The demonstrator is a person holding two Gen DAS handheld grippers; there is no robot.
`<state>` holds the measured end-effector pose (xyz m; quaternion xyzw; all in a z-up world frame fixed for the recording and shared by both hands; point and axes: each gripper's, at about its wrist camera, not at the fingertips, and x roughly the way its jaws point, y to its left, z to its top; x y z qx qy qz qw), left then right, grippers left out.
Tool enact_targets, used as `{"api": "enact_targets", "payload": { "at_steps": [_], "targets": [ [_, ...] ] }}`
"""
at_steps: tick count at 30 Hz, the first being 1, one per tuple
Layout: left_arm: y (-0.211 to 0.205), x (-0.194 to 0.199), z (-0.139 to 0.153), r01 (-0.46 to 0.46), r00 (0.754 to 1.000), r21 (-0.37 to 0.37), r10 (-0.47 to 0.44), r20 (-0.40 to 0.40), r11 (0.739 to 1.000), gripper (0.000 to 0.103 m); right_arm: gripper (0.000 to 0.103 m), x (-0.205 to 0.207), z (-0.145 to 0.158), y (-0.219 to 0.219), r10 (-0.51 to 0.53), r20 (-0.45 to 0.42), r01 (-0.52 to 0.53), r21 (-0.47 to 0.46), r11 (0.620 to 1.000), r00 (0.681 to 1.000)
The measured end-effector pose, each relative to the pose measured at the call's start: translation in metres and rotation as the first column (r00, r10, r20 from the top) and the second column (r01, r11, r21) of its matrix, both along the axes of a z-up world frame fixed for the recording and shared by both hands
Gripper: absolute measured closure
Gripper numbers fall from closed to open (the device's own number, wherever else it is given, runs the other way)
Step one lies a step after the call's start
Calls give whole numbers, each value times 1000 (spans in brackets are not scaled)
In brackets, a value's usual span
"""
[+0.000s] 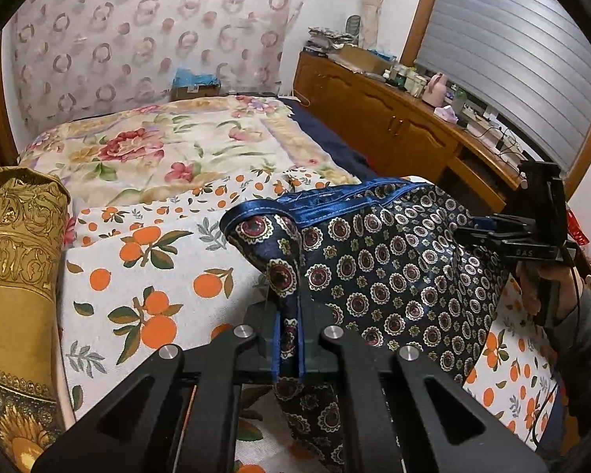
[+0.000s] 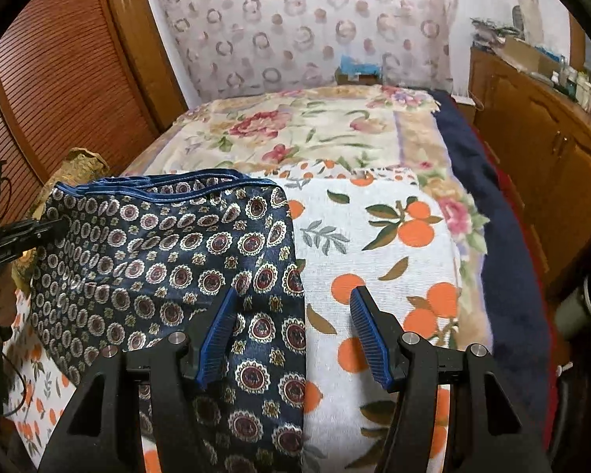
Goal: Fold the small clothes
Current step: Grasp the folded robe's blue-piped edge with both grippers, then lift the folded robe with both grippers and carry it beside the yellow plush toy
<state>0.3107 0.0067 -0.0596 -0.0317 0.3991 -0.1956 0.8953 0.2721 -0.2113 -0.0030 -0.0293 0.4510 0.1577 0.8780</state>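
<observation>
Low in the left wrist view, the left gripper (image 1: pixel 289 349) pinches a corner of the navy satin medallion-print garment (image 1: pixel 382 260), lifting it for folding; the right gripper (image 2: pixel 293 335) is spread, straddling its edge above the orange-print bedsheet (image 2: pixel 374 236).

Glossy satin-like shorts (image 1: pixel 394 260); wooden cabinet (image 1: pixel 378 118).
</observation>
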Motion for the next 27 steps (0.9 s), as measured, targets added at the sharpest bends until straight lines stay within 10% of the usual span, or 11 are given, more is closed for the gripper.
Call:
{"api": "enact_targets", "payload": {
  "at_steps": [8, 16, 27],
  "targets": [
    [0, 3, -7, -2, 1000, 0, 2, -12, 1000, 96, 42, 12, -1, 8, 10, -19, -10, -11, 1000, 1000],
    [-3, 8, -17, 8, 999, 11, -8, -31, 1000, 96, 87, 7, -3, 17, 91, -28, -91, -6, 996, 995],
    [1, -20, 14, 15, 998, -26, -14, 53, 1000, 96, 98, -16, 20, 17, 68, 66, -69, 9, 998, 996]
  ]
}}
